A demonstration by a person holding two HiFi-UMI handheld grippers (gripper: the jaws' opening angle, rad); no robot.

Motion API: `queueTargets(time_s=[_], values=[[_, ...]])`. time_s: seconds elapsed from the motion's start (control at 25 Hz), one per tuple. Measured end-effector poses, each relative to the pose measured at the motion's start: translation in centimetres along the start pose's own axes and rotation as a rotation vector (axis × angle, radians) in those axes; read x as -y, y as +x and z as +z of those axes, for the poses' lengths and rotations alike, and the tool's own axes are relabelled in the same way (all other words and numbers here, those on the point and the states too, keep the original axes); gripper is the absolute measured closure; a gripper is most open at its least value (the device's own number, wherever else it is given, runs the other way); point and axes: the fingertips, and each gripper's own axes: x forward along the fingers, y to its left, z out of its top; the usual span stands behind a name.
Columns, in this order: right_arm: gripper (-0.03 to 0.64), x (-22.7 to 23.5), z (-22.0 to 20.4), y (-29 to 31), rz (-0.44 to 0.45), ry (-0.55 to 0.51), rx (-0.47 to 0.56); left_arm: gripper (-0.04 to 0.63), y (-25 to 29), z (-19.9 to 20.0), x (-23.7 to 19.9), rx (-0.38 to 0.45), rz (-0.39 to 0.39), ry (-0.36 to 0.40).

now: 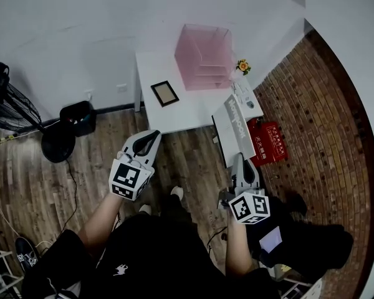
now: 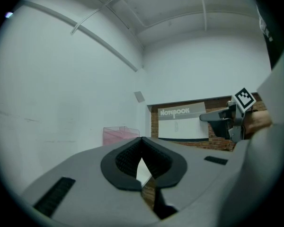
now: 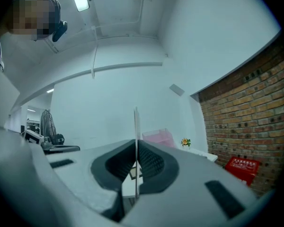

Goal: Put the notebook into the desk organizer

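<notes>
The grey notebook (image 1: pixel 232 126) hangs in the air over the floor, just in front of the white desk (image 1: pixel 151 67), with my right gripper (image 1: pixel 240 164) shut on its near edge. In the right gripper view the notebook (image 3: pixel 136 126) shows edge-on, clamped between the pads. The pink transparent desk organizer (image 1: pixel 202 56) stands at the back of the desk, and shows too as the organizer (image 3: pixel 157 137) beyond the jaws. My left gripper (image 1: pixel 149 139) is shut on nothing, hovering left of the notebook (image 2: pixel 184 124).
A small picture frame (image 1: pixel 165 93) lies on the desk left of the organizer, and a flower (image 1: pixel 242 66) stands at its right. A red box (image 1: pixel 271 141) sits on the floor by the brick wall. A fan (image 1: pixel 12 108) and a black bin (image 1: pixel 78 117) stand at the left.
</notes>
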Motion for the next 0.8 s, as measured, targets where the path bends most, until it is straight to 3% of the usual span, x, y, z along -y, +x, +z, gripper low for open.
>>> queueTargets(time_s=[0.32, 0.8], values=[[0.607, 3.3, -0.2, 2.3, -0.005, 0.020, -0.002, 0.592, 3.7, -0.1, 0.4, -0.009, -0.010, 0.027], [0.606, 10.7, 0.6, 9.4, 0.012, 0.053, 0.001, 0.592, 13.7, 1.8, 0.2, 0.004, 0.009, 0.044]])
